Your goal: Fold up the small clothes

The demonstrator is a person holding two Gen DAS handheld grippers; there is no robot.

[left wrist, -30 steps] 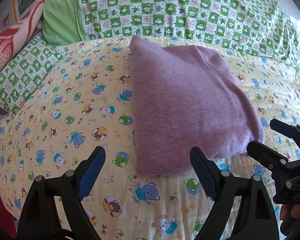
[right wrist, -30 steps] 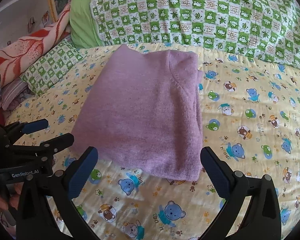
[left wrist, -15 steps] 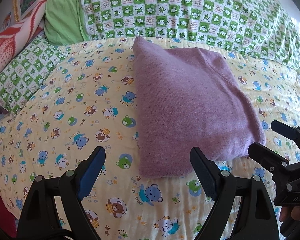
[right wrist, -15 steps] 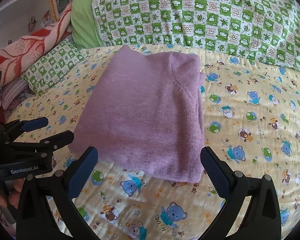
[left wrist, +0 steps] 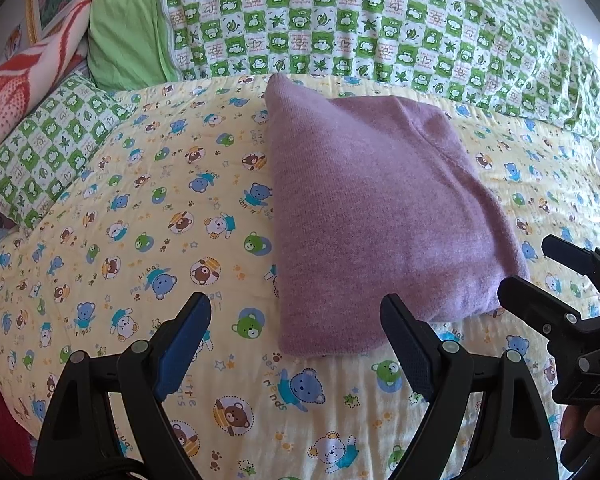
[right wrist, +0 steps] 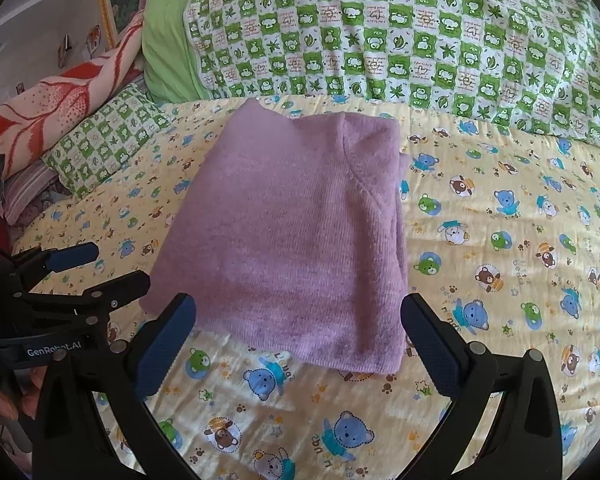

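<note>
A purple knit garment lies folded into a flat rectangle on the yellow bear-print bed cover. My left gripper hovers open just short of the garment's near left corner, nothing between its fingers. My right gripper is open too, a little back from the garment's near edge and empty. Each gripper shows in the other's view: the right one at the far right, the left one at the far left, both open beside the garment's near corners.
A green-and-white checked quilt runs along the back of the bed. A small checked pillow and a red-and-white blanket lie at the left. Part of a hand holds the right gripper's handle.
Both grippers have drawn back slightly toward me from the folded garment, staying open. The garment has not moved.
</note>
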